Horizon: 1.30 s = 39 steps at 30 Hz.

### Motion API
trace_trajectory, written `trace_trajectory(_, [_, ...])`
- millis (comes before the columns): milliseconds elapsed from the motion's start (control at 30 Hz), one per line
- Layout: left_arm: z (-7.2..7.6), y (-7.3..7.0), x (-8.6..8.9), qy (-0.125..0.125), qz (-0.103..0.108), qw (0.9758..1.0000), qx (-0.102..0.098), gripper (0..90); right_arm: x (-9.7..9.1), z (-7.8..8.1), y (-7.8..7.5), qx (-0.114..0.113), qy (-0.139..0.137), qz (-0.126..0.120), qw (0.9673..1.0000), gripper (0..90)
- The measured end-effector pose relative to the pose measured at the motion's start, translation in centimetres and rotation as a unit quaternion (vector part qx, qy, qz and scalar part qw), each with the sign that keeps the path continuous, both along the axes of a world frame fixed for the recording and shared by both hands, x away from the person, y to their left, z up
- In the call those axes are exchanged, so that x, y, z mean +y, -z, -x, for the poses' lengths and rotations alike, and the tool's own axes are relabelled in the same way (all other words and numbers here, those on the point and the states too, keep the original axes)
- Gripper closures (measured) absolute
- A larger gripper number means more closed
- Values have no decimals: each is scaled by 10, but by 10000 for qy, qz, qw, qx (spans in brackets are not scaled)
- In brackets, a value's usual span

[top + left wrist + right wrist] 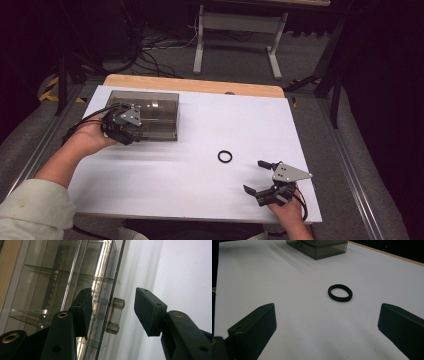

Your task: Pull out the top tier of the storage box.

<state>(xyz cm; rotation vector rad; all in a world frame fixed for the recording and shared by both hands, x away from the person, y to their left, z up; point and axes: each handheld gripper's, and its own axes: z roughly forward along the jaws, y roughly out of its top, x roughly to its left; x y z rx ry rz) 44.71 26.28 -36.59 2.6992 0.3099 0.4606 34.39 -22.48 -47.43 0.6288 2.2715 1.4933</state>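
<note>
At the front left corner of the smoky clear box point(150, 114), our left gripper point(111, 308) straddles the box's small handle point(115, 315), jaws parted and not yet pressing it. Well right of the box, our right gripper point(256, 176) rests spread wide, the black ring point(225, 156) lying just ahead of it on the white tabletop point(200, 185).

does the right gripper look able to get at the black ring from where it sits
Probably yes. The right gripper has its jaws wide open and aimed toward the black ring, which lies flat on bare white table with nothing between them. The smoky box stands far off.
</note>
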Motion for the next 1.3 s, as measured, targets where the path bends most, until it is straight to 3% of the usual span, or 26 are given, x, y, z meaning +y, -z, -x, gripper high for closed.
trace_trajectory(400, [0,7,-9,125,-602,9981,-101,567,0,0,0,-11,-7,11,10000,26])
trace_trajectory(600, [1,11,-13,164,-886,9957,-236,678,0,0,0,10,-5,-7,10000,26])
trace_trajectory(833, [1,11,-13,205,-933,9950,-276,694,0,0,0,10,-6,-12,10000,26])
trace_trajectory(1300, [17,2,-13,213,-819,9964,-47,696,0,-1,0,14,-5,-29,10000,26])
